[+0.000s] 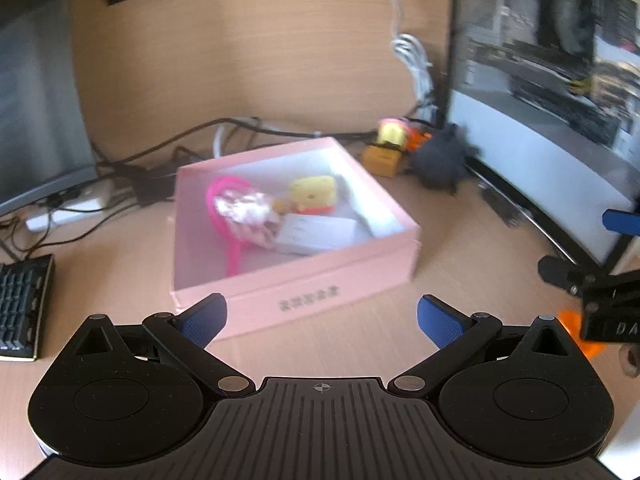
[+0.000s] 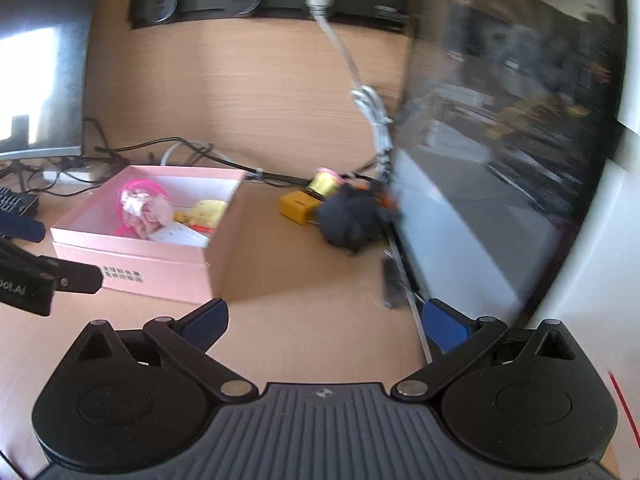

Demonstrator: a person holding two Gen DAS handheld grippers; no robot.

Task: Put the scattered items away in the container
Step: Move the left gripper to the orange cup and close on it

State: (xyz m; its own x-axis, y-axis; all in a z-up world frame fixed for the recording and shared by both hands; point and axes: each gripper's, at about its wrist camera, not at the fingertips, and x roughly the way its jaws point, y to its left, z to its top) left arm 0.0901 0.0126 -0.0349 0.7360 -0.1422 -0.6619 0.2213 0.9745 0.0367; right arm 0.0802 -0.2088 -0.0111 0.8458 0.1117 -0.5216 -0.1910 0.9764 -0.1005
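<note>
Left tongs (image 1: pixel 322 320), right tongs (image 2: pixel 326 322) — both spread wide, empty; pink box (image 1: pixel 320 288) ahead.

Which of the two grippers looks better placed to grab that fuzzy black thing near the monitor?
Probably the right gripper. It is open and faces the fuzzy black toy across bare desk. The left gripper, also open, faces the pink cardboard box, with the toy off to its right.

The left gripper (image 1: pixel 322 320) has its jaws spread wide, and nothing sits between its blue pads (image 1: pixel 438 322). The right gripper (image 2: pixel 326 322) is the same, wide apart and holding nothing. Both hang low, tilted a little downward, side by side.
</note>
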